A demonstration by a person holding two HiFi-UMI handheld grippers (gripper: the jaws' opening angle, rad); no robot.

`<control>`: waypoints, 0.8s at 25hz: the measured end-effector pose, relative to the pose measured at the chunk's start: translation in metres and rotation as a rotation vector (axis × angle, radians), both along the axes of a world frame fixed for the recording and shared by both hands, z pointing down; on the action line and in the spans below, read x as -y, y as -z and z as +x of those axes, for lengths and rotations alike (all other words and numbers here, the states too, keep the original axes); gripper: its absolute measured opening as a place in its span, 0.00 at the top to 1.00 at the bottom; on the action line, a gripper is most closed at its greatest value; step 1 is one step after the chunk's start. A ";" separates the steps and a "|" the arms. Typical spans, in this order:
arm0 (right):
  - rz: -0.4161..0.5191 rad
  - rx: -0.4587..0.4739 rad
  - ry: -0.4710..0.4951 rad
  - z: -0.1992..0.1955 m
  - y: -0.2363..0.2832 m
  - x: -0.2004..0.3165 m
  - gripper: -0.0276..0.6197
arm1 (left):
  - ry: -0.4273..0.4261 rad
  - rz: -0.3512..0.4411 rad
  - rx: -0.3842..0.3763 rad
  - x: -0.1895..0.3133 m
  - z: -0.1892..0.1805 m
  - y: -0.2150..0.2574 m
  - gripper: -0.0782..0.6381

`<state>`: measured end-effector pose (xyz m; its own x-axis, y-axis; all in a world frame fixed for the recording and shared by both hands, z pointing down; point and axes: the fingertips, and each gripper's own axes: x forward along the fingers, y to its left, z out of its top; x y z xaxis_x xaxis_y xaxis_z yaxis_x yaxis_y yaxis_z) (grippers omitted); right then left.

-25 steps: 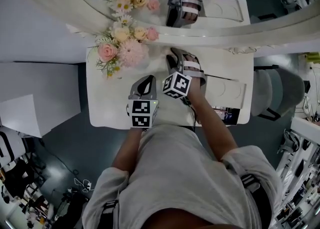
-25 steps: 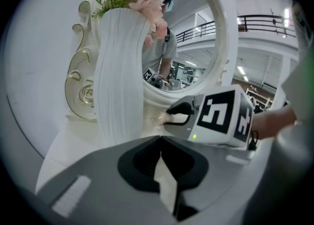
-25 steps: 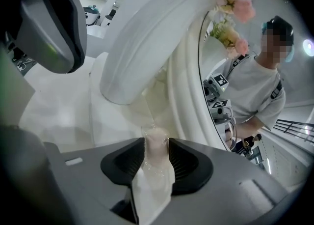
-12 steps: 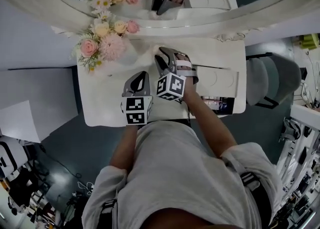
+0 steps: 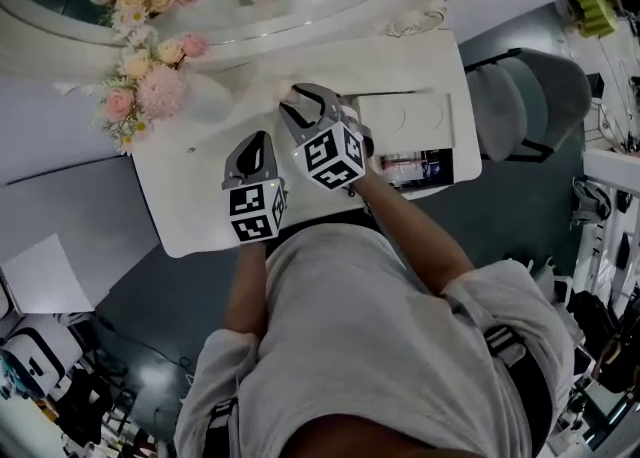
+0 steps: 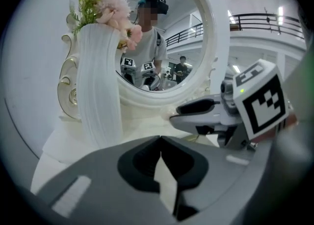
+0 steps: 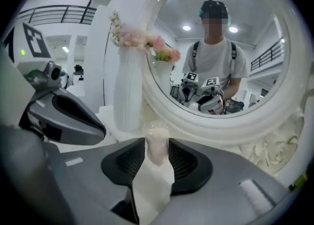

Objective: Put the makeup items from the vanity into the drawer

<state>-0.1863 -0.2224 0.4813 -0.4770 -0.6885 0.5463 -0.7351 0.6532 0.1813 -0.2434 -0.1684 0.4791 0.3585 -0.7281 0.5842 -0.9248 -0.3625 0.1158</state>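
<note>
table [image 5: 190, 208] carries a ribbed white vase [image 6: 98, 96] holding pink flowers [image 5: 150, 96]. right tool [image 5: 300, 101] grasps a pale pink bottle [image 7: 157, 145] above the table, long axis upright, clear end uppermost. left tool [image 6: 160, 143] is clenched, empty.

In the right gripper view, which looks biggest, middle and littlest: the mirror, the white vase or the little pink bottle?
1. mirror
2. white vase
3. little pink bottle, smallest even though it is nearest the camera
</note>
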 end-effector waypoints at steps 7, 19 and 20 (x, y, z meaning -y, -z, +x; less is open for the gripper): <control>-0.100 0.234 -0.141 0.039 0.010 -0.025 0.72 | -0.056 0.000 0.003 -0.010 0.029 -0.002 0.89; -0.168 0.387 -0.227 0.118 0.018 -0.079 0.72 | -0.155 0.001 0.013 -0.030 0.090 -0.002 0.89; -0.165 0.355 -0.209 0.123 0.018 -0.085 0.72 | -0.169 0.002 0.015 -0.032 0.097 -0.001 0.89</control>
<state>-0.0635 -0.1373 0.4636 -0.5144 -0.7076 0.4844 -0.8526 0.4827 -0.2002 -0.1469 -0.1362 0.4805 0.4669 -0.6595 0.5891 -0.8523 -0.5131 0.1012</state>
